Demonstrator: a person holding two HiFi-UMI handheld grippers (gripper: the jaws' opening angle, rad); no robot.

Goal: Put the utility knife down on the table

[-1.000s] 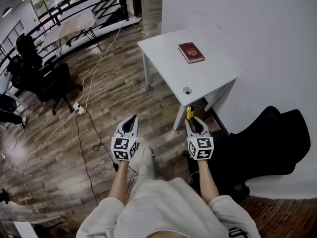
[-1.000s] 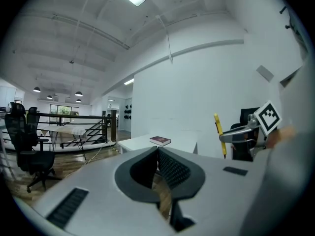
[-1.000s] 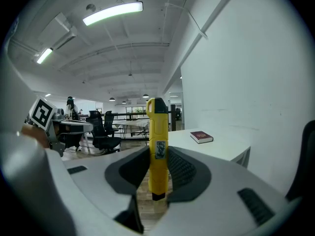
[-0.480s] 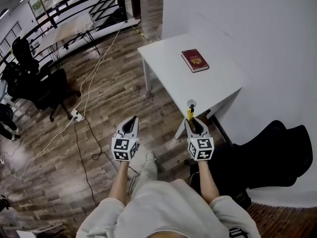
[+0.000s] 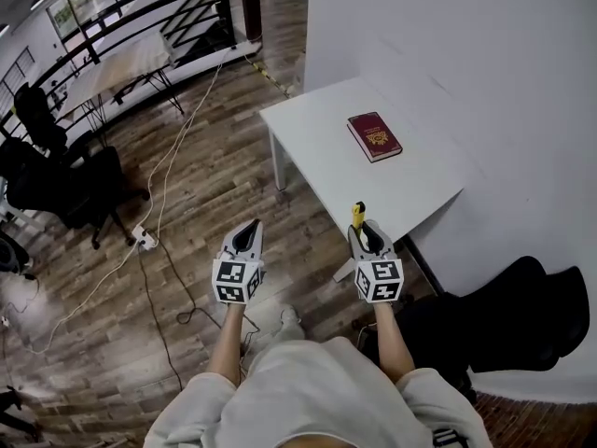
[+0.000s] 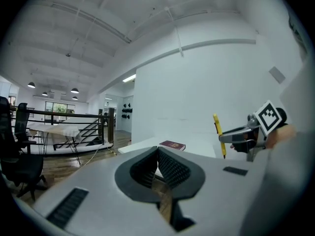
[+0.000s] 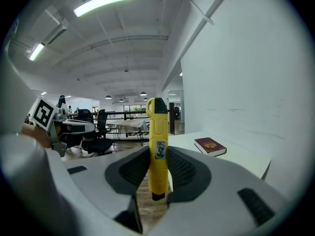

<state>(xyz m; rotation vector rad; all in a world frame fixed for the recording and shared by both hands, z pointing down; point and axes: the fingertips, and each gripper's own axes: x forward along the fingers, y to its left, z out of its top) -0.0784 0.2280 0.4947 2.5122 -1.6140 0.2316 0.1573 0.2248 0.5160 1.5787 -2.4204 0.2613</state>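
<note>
Wooden floor (image 5: pixel 201 185) all round me; ahead and a little to my right stands the white surface (image 5: pixel 326 147), its near corner coming up just in front of my right hand; a black chair (image 5: pixel 513 311) sits low on my right, against the wall. On the far half of the surface lies 1 dark red book (image 5: pixel 374 136), flat, well apart from the near edge, so the near half is bare.

Now my 2 hands. My left fingers (image 5: pixel 247 239) hang out over the floor, off to the left of the surface; in the left gripper view they are pressed together at the tips with nothing between them, only floor showing through the gap behind. My right fingers (image 5: pixel 370 241) are the nearer pair by far, level with the near edge and pointing at it; they are pinching the utility knife (image 7: pixel 157 146) about its lower middle.

The knife is yellow, black at the top end, with a small label on its body; it stands upright, long axis running up and down across my fingers, top end well clear above them, bottom end just below the pads. In the head view its top shows right at the near edge of the surface.

So the bare patch lies straight ahead of the right hand; I judge the knife must tip from upright to flat before I let go.
</note>
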